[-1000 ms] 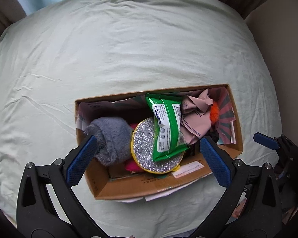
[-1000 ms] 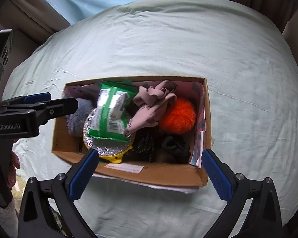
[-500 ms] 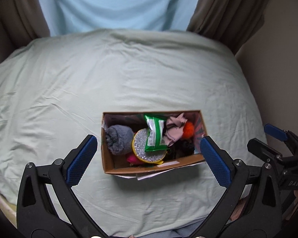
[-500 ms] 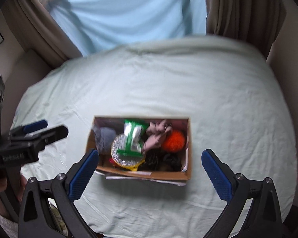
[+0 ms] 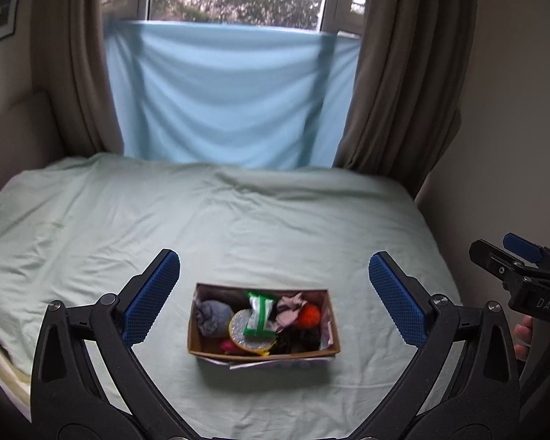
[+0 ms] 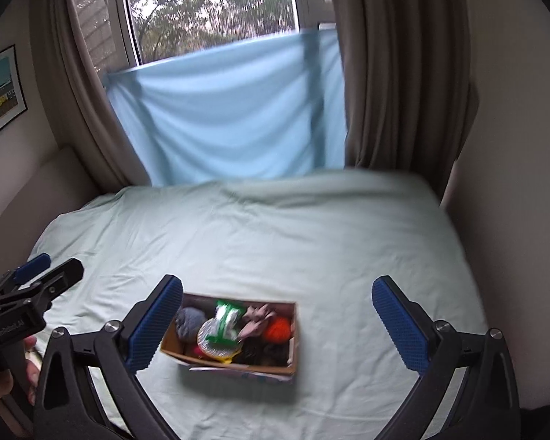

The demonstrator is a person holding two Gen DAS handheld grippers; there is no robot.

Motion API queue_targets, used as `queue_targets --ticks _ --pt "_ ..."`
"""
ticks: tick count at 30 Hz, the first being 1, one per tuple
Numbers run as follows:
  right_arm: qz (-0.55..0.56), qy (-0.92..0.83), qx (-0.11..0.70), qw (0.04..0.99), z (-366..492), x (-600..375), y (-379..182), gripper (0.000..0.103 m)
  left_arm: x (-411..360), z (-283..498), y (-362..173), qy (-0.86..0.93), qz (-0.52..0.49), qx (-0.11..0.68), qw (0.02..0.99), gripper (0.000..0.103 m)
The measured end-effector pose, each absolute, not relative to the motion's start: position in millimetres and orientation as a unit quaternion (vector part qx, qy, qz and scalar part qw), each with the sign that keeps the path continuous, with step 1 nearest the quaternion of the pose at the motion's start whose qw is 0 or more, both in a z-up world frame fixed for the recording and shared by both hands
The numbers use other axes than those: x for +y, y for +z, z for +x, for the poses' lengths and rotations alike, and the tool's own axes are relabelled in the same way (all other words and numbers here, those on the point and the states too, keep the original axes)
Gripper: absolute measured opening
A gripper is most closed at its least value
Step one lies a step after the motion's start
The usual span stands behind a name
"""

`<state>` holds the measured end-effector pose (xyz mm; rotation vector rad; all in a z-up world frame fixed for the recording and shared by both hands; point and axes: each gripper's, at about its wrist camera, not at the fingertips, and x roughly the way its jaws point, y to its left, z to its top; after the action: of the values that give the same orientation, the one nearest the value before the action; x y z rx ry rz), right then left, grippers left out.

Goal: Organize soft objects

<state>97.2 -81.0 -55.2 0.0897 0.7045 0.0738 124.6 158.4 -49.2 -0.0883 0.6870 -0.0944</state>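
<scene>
Nearest to me, my left gripper (image 5: 274,299) has its jaws spread wide and nothing between them; my right gripper (image 6: 277,321) is just as wide and just as bare. Both hang above the bed (image 5: 91,227), well apart from the work.

Just past the fingers sits the cardboard box (image 5: 262,350) on the pale green sheet, packed with the soft things. I see a grey fluffy bundle (image 5: 212,317) at its left end, a silver glittery round piece (image 5: 244,328) with a green packet (image 5: 261,317) lying over it, a crumpled pink cloth (image 5: 289,310), an orange pom-pom (image 5: 309,315), and something dark (image 5: 297,339) I can't make out at the near side.

My read: all of it looks light and squashy, so a pinch should sink in. I'd take the grey bundle at its top, the pom-pom around its middle, and the cloth by a raised fold. The packet looks slick and crinkly, so I'd grip its upper edge. The box itself looks thin-walled and could slide on the sheet.

Farther off, a blue cloth (image 5: 223,95) hangs across the window between brown curtains (image 5: 396,91).
</scene>
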Motion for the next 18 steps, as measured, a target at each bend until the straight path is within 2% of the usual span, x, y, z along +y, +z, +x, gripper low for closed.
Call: queue_targets --ticks 7,18 --pt "0.035 0.022 0.305 0.952 74 -98 -32 0.103 131 95 -20 -0.044 -0.022 0.281 0.958 0.103" --pt "0.025 0.01 0.279 0.96 58 -111 -22 0.103 107 76 -15 -0.05 -0.006 0.259 0.965 0.103"
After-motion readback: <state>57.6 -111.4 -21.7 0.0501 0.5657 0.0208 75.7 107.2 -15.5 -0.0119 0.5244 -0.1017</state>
